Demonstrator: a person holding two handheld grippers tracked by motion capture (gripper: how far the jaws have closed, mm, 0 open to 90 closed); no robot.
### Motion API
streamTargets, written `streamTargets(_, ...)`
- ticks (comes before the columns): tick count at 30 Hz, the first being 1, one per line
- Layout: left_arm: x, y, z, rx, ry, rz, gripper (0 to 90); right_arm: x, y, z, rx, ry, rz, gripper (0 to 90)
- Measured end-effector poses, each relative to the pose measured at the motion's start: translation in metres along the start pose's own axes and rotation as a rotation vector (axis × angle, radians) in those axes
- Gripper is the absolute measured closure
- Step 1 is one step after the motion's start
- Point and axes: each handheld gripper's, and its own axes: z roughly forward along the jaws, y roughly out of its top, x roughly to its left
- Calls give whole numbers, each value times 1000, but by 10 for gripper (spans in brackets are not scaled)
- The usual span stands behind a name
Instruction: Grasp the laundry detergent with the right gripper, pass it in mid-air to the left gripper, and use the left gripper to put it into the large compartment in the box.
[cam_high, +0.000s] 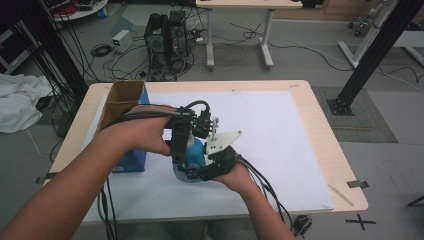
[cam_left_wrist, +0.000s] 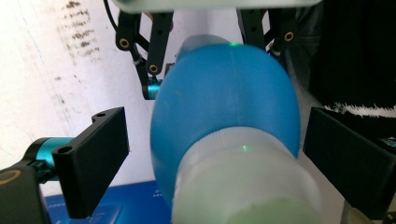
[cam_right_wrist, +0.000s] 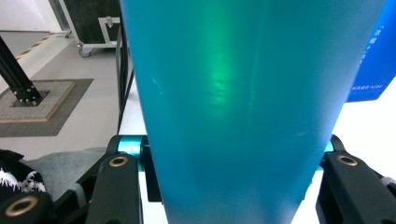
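Between spread left tool (cam_left_wrist: 215, 154) jaws: smooth rounded blue bottle (cam_left_wrist: 224, 107), frosted cap (cam_left_wrist: 243, 182).

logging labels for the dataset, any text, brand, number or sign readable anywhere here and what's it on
Nothing can be read.
Blue box: several lines of small white print in the right gripper view, too blurred to read.
Blue box, left gripper view: faint print, unreadable.
Blue bottle: no label or lettering on the side that shows.
White cap: plain.
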Motion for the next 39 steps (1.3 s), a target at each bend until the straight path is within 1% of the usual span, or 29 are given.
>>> streamTargets(1,0,0,1,-1,4,6,69,-2,1,0,-6,0,-20,458)
streamTargets(2,-1,0,1,5,6,3,69,-2,1,0,-20,-10,-32,458)
streamTargets(3,-1,0,1,4,5,5,69,-2,3,0,-19,-3,-36,458)
streamTargets(4,-1,1,2,6,5,10,69,-2,3,0,-17,-13,-30,458)
streamTargets(5,-1,1,2,4,0,5,69,-1,3,0,-19,-13,-26,458)
streamTargets(6,-2,1,2,4,5,8,69,-1,4,0,-17,-9,-23,458)
streamTargets(7,-2,2,1,8,12,9,69,-1,4,0,-19,-12,-26,458)
streamTargets(9,-3,2,1,1,8,13,69,-2,5,0,-22,-14,-33,458)
streamTargets(10,-4,2,1,6,17,15,70,-2,5,0,-22,-17,-43,458)
streamTargets(13,-4,3,1,15,27,22,70,-2,5,0,-24,-13,-31,458)
streamTargets(14,-3,3,0,17,41,28,71,-2,4,0,-31,-18,-35,458)
streamTargets(15,-5,2,0,16,31,12,79,-2,5,0,-27,-15,-29,458)
streamTargets(16,-4,2,0,9,29,18,90,-2,5,-1,-28,-16,-26,458)
streamTargets(18,-4,2,-1,17,33,14,101,-3,4,-1,-29,-20,-34,458)
streamTargets(19,-4,2,-1,17,30,12,124,-3,4,-1,-29,-19,-39,458)
streamTargets(20,-4,2,-1,20,32,16,125,-4,5,-1,-28,-18,-40,458)
streamTargets(21,-4,2,-1,25,41,17,125,-3,4,-2,-32,-21,-30,458)
streamTargets(22,-5,2,-1,21,45,10,125,-3,5,-2,-29,-20,-26,458)
streamTargets(26,-5,2,-2,18,48,19,133,-4,5,-3,-37,-23,-37,458)
streamTargets(28,-5,2,-3,20,50,16,146,-4,5,-3,-38,-25,-41,458)
streamTargets(29,-5,2,-3,20,54,14,151,-6,4,-3,-30,-28,-65,458)
streamTargets(30,-5,2,-3,24,52,13,162,-4,5,-4,-33,-14,-33,458)
streamTargets(31,-5,2,-3,26,46,13,173,-5,4,-4,-31,-29,-58,458)
streamTargets(32,-5,2,-3,25,48,13,174,-4,5,-3,-45,-25,-36,458)
streamTargets(33,-6,2,-3,28,58,14,175,-4,5,-4,-43,-24,-38,458)
streamTargets(34,-6,2,-3,27,50,12,188,-8,6,-3,-74,-47,-95,458)
streamTargets(36,-6,3,-3,25,58,22,191,-8,6,-3,-70,-45,-88,457)
streamTargets(38,-6,4,-4,27,53,22,200,-8,6,-4,-71,-46,-88,458)
streamTargets(39,-6,4,-4,29,62,22,202,-8,6,-4,-70,-51,-92,457)
